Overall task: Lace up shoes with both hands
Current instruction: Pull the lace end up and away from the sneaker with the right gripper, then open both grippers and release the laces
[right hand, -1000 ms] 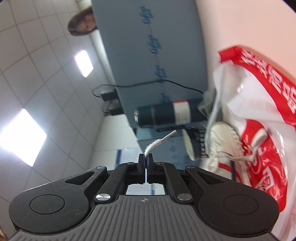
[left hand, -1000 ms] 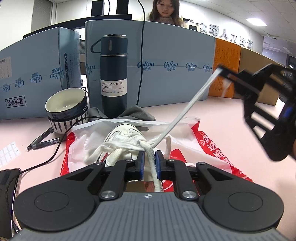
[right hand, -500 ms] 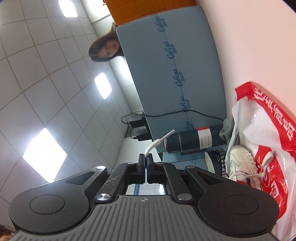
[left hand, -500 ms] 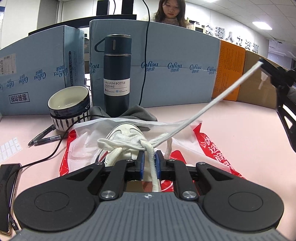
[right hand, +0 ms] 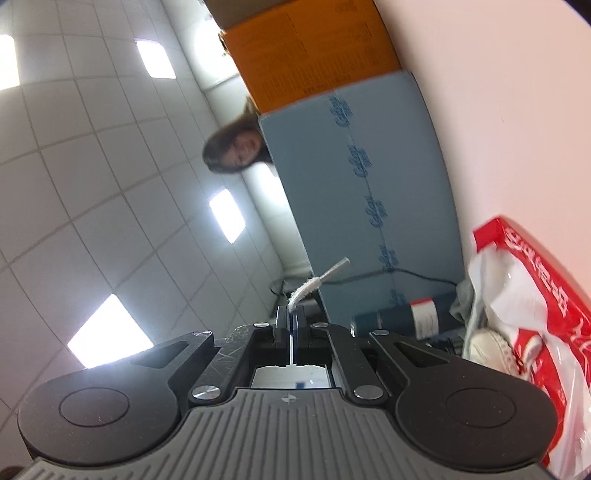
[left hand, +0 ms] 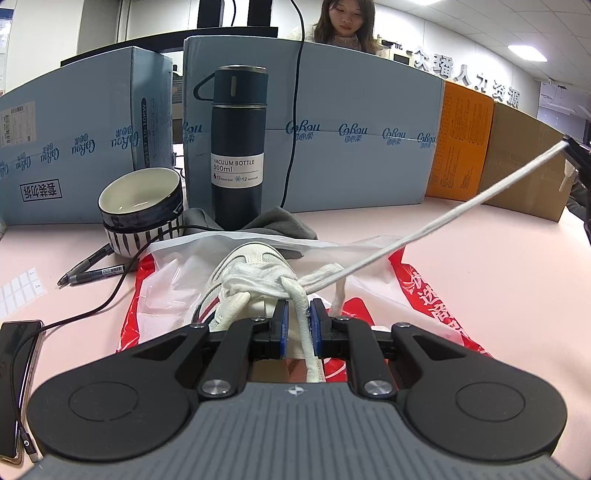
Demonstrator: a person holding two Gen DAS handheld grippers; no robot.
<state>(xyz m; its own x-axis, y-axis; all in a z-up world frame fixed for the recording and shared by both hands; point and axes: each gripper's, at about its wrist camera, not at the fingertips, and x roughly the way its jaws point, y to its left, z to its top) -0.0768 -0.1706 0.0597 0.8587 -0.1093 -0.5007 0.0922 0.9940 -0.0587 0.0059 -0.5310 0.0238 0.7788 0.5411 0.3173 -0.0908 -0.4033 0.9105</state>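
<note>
A white sneaker (left hand: 255,266) lies on a red and white plastic bag (left hand: 417,284) on the pink table. My left gripper (left hand: 297,312) is shut on one thick white lace end (left hand: 301,306) just behind the crossing at the shoe's throat. The other lace end (left hand: 443,221) runs taut up to the right edge, where my right gripper's black fingers (left hand: 578,151) hold it. In the right wrist view my right gripper (right hand: 291,314) is shut on that lace tip (right hand: 314,282), tilted toward the ceiling; the sneaker (right hand: 487,347) shows at the lower right.
A dark vacuum bottle (left hand: 238,147), a striped bowl (left hand: 142,210), grey cloth (left hand: 277,225) and pens (left hand: 88,269) sit behind the shoe. Blue cartons (left hand: 351,136), an orange box (left hand: 465,144) and a brown box (left hand: 528,162) line the far edge. A phone with cable (left hand: 16,387) lies left. A person (left hand: 347,22) sits beyond.
My right gripper has carried its lace end farther right and away from the shoe, drawing the strand taut and longer. The left gripper has kept its grip in place.
</note>
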